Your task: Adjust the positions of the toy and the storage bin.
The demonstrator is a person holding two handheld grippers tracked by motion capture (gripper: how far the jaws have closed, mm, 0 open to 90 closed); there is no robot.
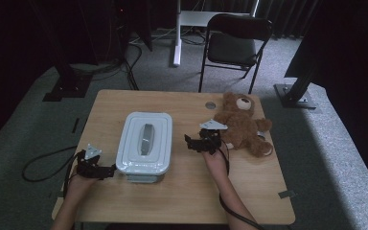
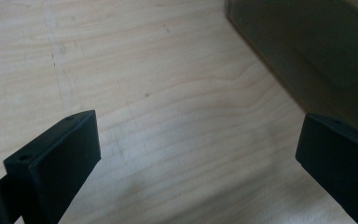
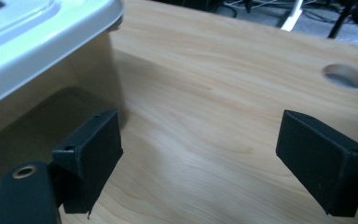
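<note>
— Two grippers flank the lidded box [image 1: 144, 146] from above; the left gripper [image 1: 109, 171] sits at its near left corner, the right gripper [image 1: 190, 143] just off its right side; a teddy bear [image 1: 239, 123] lies behind the right hand, touching or nearly so.

— And the box itself?

— Middle of the table [image 1: 182, 201], a little left of centre, lid [image 1: 146, 135] on; a folding chair [image 1: 235, 43] stands well beyond the far edge.

— What does the left gripper view give you?

— Jaws spread wide with bare wood between them; the box wall [image 2: 307, 51] is a dark slab at upper right, close to the right jaw but apart from it.

— The right gripper view?

— Jaws spread there too, nothing pinched; the box [image 3: 42, 70] fills the left, its lid rim [image 3: 51, 37] overhanging above the left jaw; a cable hole [image 3: 345, 76] lies off to the right.

— What might go wrong?

— If one side closes in before the other, I reckon the box slides or twists; a jaw catching under the rim could pop the lid; pulling the right elbow back may knock the bear.

— Room to work?

— Plenty of open wood in front and to the far left; the near left corner is tight against the table edge.
</note>
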